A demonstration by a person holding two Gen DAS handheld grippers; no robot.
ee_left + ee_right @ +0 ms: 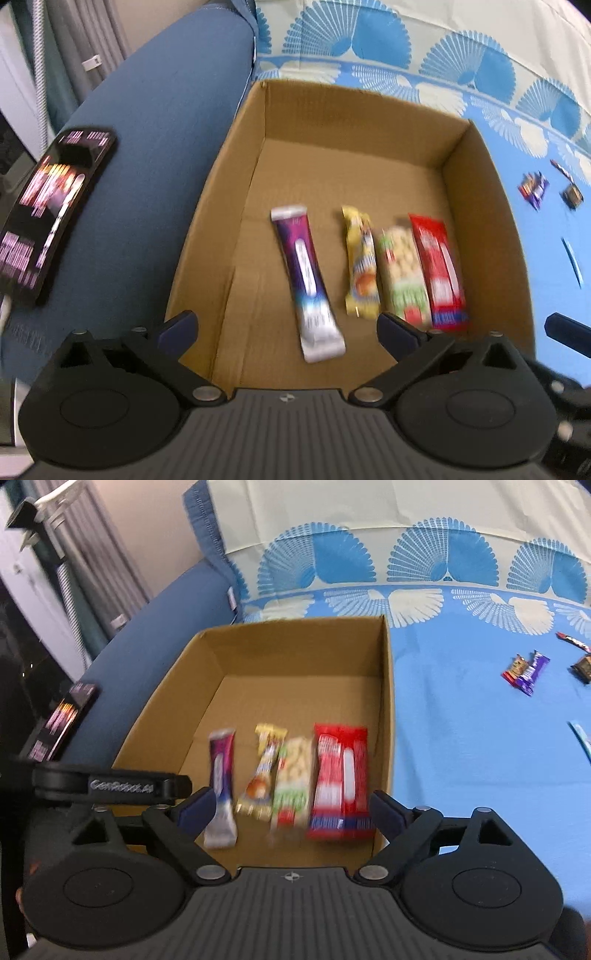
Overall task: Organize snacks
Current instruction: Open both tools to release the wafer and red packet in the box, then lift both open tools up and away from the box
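Left claw and right claw both spread wide, empty, angled downward.

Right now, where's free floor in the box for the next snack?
Bare floor across the cardboard box back half, and left of the purple bar up to the left wall. Crowded: yellow bar, peanut bar and red pack packed against the right wall.

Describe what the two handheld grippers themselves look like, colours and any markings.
Both the left gripper and the right gripper are matte black plastic: a ribbed grey-black centre plate with a small crosshair mark, two round discs, angled link arms with silver pivot pins, and dark navy finger pads. White lettering, too blurred to read, shows on a black bar in the right wrist view.
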